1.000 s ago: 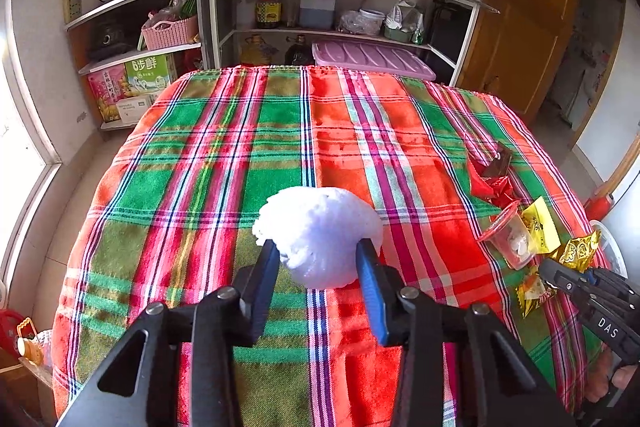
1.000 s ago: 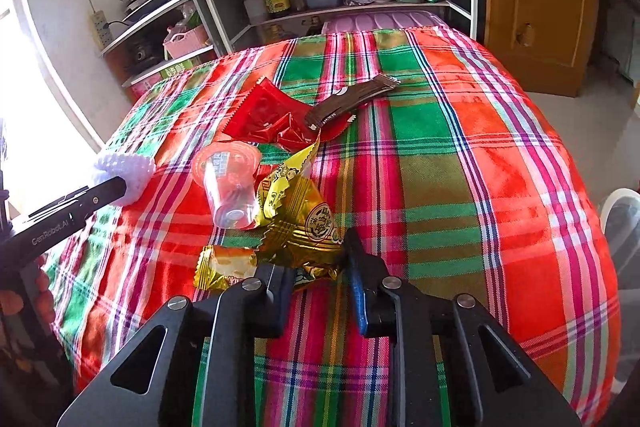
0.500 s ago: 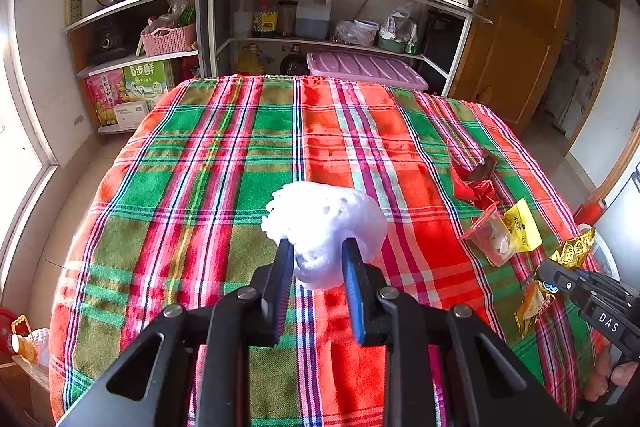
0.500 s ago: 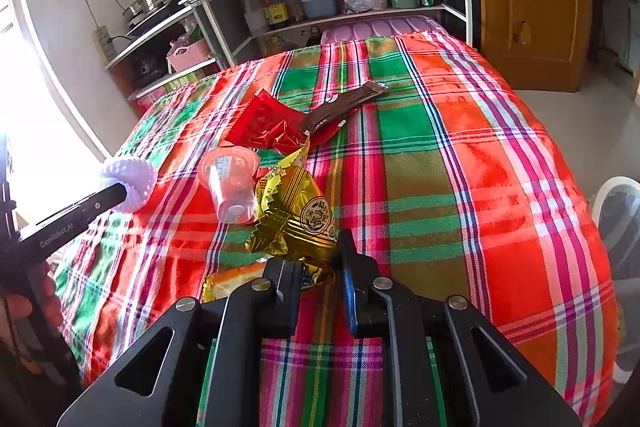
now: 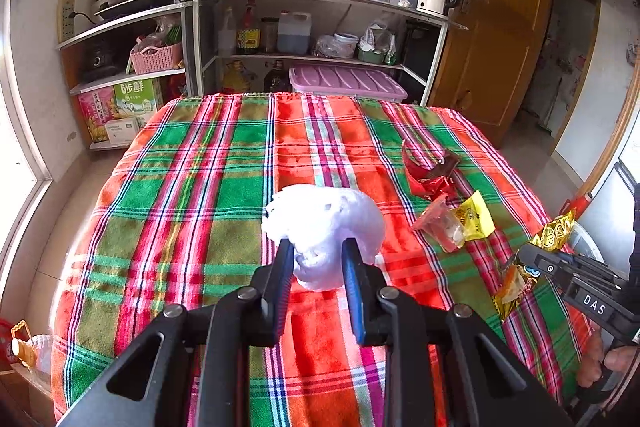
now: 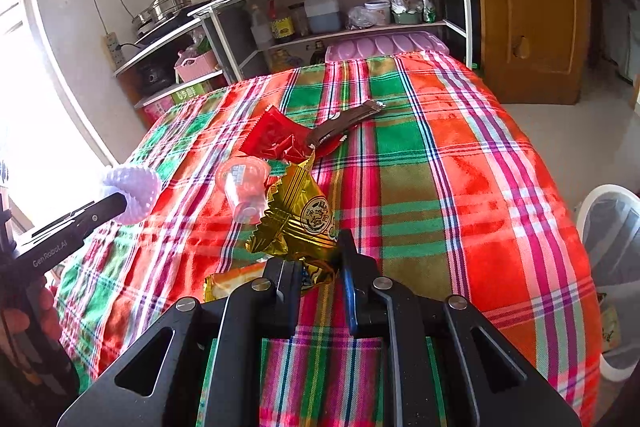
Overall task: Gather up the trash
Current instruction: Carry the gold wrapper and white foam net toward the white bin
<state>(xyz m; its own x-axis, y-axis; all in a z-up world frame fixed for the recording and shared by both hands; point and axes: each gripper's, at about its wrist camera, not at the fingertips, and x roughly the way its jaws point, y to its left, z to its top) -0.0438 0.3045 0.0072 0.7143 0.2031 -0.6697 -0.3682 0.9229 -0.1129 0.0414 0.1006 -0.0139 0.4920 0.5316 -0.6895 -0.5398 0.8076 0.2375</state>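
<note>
My left gripper (image 5: 318, 259) is shut on a white foam fruit net (image 5: 324, 227) and holds it above the plaid tablecloth (image 5: 224, 195); it also shows in the right wrist view (image 6: 134, 193). My right gripper (image 6: 316, 259) is shut on a gold snack wrapper (image 6: 302, 215), lifted off the cloth, seen too in the left wrist view (image 5: 554, 233). An orange wrapper (image 6: 236, 277) hangs or lies just below it. A clear plastic cup (image 6: 244, 187), a red wrapper (image 6: 276, 141) and a brown wrapper (image 6: 344, 119) lie on the table.
A yellow packet (image 5: 474, 217) lies by the cup. A white bin (image 6: 612, 267) stands on the floor right of the table. Metal shelves (image 5: 312, 39) with bottles and pans stand behind the table. A wooden door (image 6: 532, 7) is at the back right.
Both grippers closed on their items and lifted: the left on the foam net, the right on the gold wrapper, which rose off the cloth.
</note>
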